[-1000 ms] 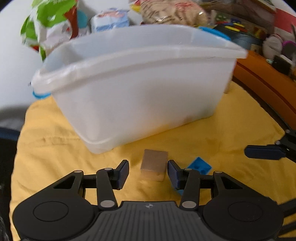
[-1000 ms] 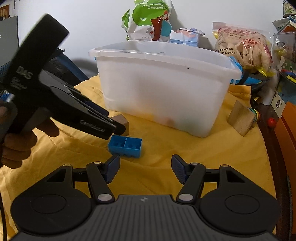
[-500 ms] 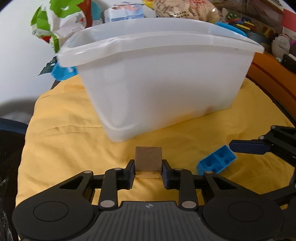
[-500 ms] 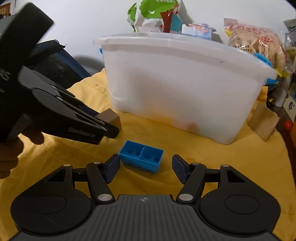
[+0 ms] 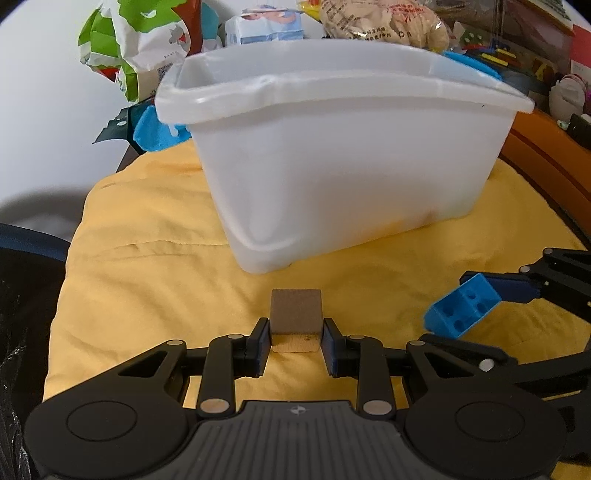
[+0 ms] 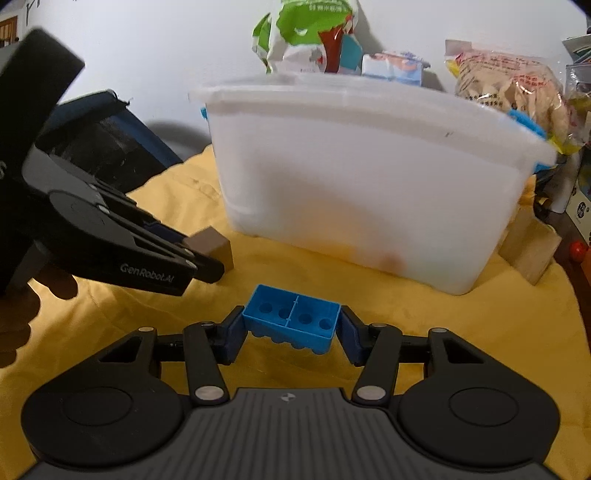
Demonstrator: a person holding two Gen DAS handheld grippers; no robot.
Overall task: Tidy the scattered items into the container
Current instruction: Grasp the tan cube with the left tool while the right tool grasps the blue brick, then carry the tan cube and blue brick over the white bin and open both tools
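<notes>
My left gripper [image 5: 294,338] is shut on a brown wooden cube [image 5: 294,317] and holds it above the yellow cloth [image 5: 147,280], in front of the white plastic container [image 5: 343,155]. My right gripper [image 6: 291,328] is shut on a blue toy brick [image 6: 295,321], hollow side up, lifted off the cloth. In the left wrist view the blue brick [image 5: 461,314] hangs at the right. In the right wrist view the left gripper [image 6: 207,254] with the cube [image 6: 212,243] is at the left, before the container [image 6: 369,192].
A wooden wedge block [image 6: 530,247] lies right of the container. Snack bags [image 5: 384,22], a green-and-white bag [image 5: 125,48] and a small carton [image 5: 266,27] stand behind it. An orange-brown edge [image 5: 546,166] borders the cloth at the right.
My left gripper closed on the wooden cube and lifted it. My right gripper moved forward, closed on the blue brick and raised it off the cloth.
</notes>
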